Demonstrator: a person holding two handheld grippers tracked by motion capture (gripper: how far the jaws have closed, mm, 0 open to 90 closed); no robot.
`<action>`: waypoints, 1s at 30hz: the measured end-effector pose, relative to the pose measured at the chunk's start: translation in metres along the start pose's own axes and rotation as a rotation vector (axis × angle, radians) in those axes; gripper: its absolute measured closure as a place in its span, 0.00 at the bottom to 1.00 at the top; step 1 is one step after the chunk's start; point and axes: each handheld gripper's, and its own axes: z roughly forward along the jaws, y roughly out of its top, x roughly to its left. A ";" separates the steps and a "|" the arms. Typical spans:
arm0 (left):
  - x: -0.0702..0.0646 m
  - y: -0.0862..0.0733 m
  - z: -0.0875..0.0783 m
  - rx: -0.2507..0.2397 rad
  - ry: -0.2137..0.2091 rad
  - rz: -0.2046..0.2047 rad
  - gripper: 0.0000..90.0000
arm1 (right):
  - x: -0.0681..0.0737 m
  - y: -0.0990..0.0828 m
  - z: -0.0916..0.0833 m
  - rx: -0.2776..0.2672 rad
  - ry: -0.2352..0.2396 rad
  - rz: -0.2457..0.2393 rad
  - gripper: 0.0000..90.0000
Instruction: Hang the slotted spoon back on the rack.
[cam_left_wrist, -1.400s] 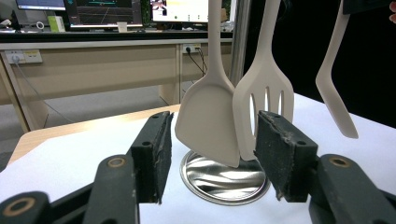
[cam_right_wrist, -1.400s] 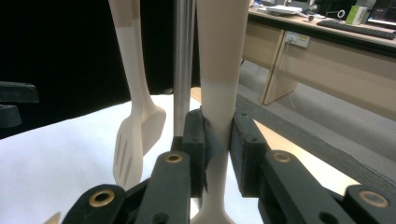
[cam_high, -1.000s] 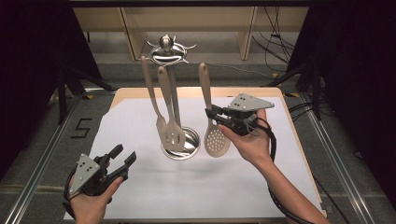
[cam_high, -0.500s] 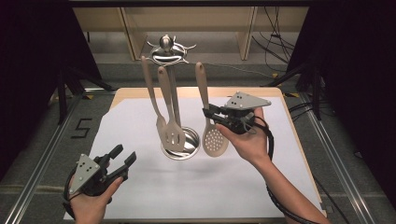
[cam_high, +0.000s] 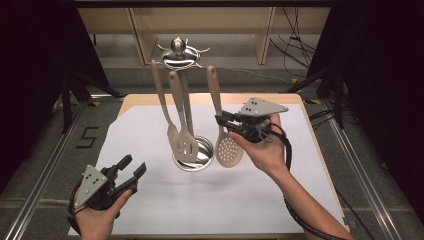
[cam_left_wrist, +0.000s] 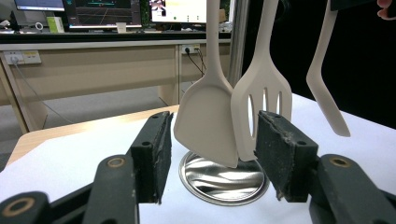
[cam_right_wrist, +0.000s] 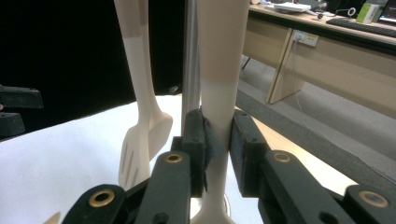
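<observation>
The right gripper (cam_high: 220, 121) is clamped on the handle of a skimmer (cam_high: 228, 150); in the right gripper view both pads press that pale handle (cam_right_wrist: 219, 93), with the stand's steel post (cam_right_wrist: 190, 56) just behind it. The skimmer's holed bowl hangs above the white sheet (cam_high: 150, 125), right beside the stand's round steel base (cam_high: 202, 162). The gripper's grey three-cornered plate (cam_high: 262, 106) faces up.

Two more pale tools hang from the stand (cam_high: 178, 52): a slotted turner (cam_high: 185, 146) and a plain spatula (cam_high: 172, 140).

The left gripper (cam_high: 134, 169) is held low at the near left of the table (cam_high: 131, 101), well apart from the stand, its jaws wide apart and holding nothing. Its own view looks between the pads at the spatula (cam_left_wrist: 205, 119), the slotted turner (cam_left_wrist: 261, 107) and the base (cam_left_wrist: 224, 179), and shows what the high view lacks: monitors (cam_left_wrist: 102, 11) on a desk behind.

A "5" (cam_high: 87, 137) is marked on the floor left of the table.
</observation>
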 end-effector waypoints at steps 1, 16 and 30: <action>0.000 0.000 0.000 0.000 0.000 -0.001 0.50 | 0.000 0.000 0.000 0.001 0.006 -0.003 0.87; 0.000 0.000 0.000 0.000 -0.001 0.000 0.50 | 0.002 0.004 0.003 0.009 0.009 0.009 0.87; 0.000 0.000 0.000 -0.002 -0.003 -0.001 0.50 | 0.001 0.008 0.008 0.002 0.003 -0.018 0.87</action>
